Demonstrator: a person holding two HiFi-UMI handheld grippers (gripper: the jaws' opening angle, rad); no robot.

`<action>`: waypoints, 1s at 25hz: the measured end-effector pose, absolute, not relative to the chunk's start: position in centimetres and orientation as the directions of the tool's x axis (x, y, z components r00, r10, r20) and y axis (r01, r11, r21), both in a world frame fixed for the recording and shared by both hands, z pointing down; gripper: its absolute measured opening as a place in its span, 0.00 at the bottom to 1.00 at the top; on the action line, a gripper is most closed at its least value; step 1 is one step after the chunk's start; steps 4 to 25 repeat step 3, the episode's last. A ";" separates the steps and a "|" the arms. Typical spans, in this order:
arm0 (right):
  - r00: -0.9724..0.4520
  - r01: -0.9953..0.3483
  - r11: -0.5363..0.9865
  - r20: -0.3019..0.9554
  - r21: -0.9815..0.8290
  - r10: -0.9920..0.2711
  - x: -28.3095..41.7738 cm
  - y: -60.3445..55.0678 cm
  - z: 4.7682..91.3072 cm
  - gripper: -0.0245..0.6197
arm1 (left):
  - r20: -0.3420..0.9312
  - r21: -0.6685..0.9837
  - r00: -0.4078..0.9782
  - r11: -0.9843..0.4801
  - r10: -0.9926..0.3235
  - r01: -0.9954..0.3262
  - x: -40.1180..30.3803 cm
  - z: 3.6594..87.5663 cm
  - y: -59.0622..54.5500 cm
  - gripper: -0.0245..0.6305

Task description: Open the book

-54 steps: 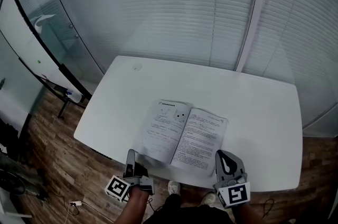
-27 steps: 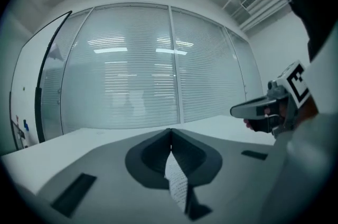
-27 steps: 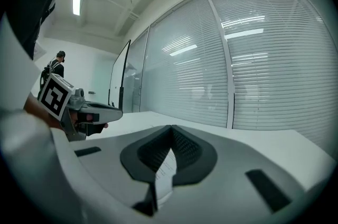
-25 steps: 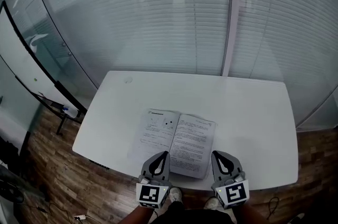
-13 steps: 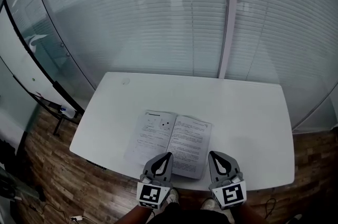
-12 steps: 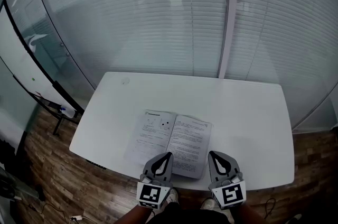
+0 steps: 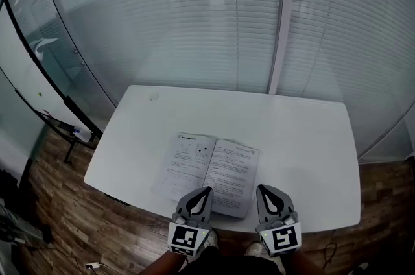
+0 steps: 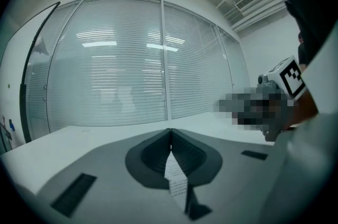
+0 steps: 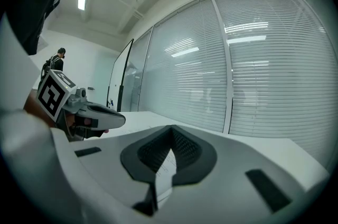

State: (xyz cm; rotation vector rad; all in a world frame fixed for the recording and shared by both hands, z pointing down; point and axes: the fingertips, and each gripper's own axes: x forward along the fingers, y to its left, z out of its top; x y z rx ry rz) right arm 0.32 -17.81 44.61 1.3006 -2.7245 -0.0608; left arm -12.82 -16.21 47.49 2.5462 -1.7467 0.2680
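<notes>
book [image 7: 209, 168]: open flat on worktop [image 7: 305, 137], spine near-to-far (far end leans right) | left tool [image 7: 205, 191]: jaws together, empty | right tool [image 7: 263, 189]: likewise

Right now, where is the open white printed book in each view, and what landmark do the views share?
Head view: the open white printed book lies centre-low, near the white table's near edge.
Left gripper view: a sliver of its page shows bottom centre, below the left gripper's shut jaws.
Right gripper view: a page sliver bottom centre, below the right gripper's shut jaws.
Shared landmark: the vertical post between the white slatted blinds.
</notes>
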 end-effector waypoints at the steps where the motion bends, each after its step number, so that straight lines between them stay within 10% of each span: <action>1: -0.620 -0.774 0.626 0.093 0.089 -0.779 0.4 -17.9 44.7 0.04 | 0.168 -0.063 0.350 -0.364 -0.922 -0.929 -12.8 47.5 -16.2 0.06; 25: -0.613 -0.780 0.620 0.094 0.088 -0.785 0.5 -18.1 44.9 0.04 | 0.171 -0.062 0.350 -0.365 -0.921 -0.929 -12.8 47.6 -16.3 0.06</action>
